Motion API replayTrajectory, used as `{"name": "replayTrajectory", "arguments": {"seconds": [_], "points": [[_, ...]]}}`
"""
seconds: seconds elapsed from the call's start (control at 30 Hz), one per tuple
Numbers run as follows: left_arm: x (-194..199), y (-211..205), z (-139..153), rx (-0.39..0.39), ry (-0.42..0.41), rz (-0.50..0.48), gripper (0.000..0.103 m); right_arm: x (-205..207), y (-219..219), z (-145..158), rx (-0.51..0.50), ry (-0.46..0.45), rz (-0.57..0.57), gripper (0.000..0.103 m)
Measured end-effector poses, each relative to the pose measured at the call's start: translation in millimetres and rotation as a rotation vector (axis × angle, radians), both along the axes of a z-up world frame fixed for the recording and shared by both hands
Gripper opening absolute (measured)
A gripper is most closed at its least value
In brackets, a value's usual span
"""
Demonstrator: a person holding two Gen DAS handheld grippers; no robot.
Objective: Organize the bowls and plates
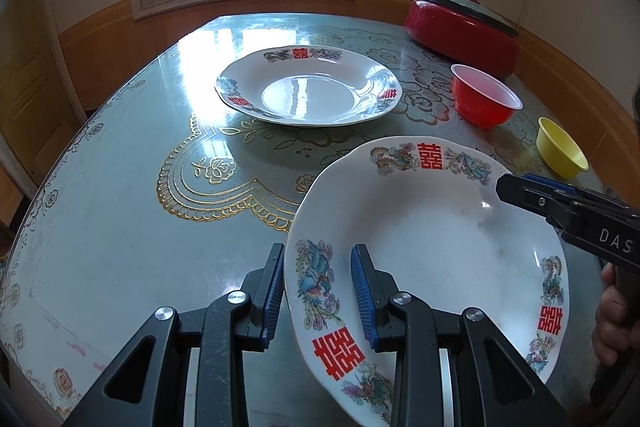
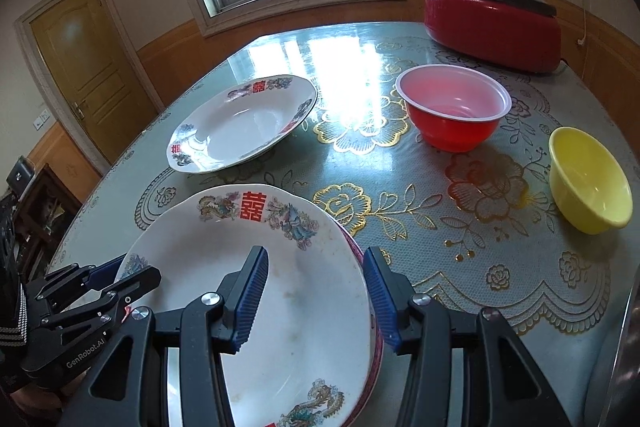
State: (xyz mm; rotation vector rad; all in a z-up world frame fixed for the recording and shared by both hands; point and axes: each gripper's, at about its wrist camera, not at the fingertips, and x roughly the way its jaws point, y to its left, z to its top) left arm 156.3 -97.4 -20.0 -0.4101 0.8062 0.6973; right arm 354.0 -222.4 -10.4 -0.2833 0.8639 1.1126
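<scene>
**Near plate held at both rims**

The near plate (image 1: 424, 247) is kept tilted above the table (image 1: 120, 227), its left rim clamped by the left gripper (image 1: 318, 291). The right gripper (image 2: 316, 299) straddles the opposite rim; whether its pads press cannot be told. Two holds are probably used to keep the wide plate steady. The far plate (image 1: 308, 87), the likely stacking place, lies ahead, with the red bowl (image 2: 454, 107) and the yellow bowl (image 2: 588, 179) to the right.

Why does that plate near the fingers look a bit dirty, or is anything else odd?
The near plate shows faint brownish smudges inside, unlike the shiny far plate. It also sits tilted, its rim between the left gripper fingers. Nothing looks spilled or broken.
</scene>
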Motion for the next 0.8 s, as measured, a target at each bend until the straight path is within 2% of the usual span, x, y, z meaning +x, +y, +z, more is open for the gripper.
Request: {"name": "replayTrajectory", "arguments": {"seconds": [0.33,0.5,0.67,0.8], "points": [[1,-1,0,0.004,0.003,-0.008,0.033,2,-4,-4,-0.01,0.011,-0.025,0.051],[-4,-4,6,0.03,-0.02,0.002,0.038,11,-15,-10,-0.016,0.082,-0.071,0.05],[-10,-1,6,0.021,-0.019,0.011,0.039,5,-20,-29,-0.059,0.153,-0.066,0.052],[-15,3,3,0.002,-0.019,0.006,0.041,-6,-19,-31,-0.076,0.092,-0.098,0.052]]}}
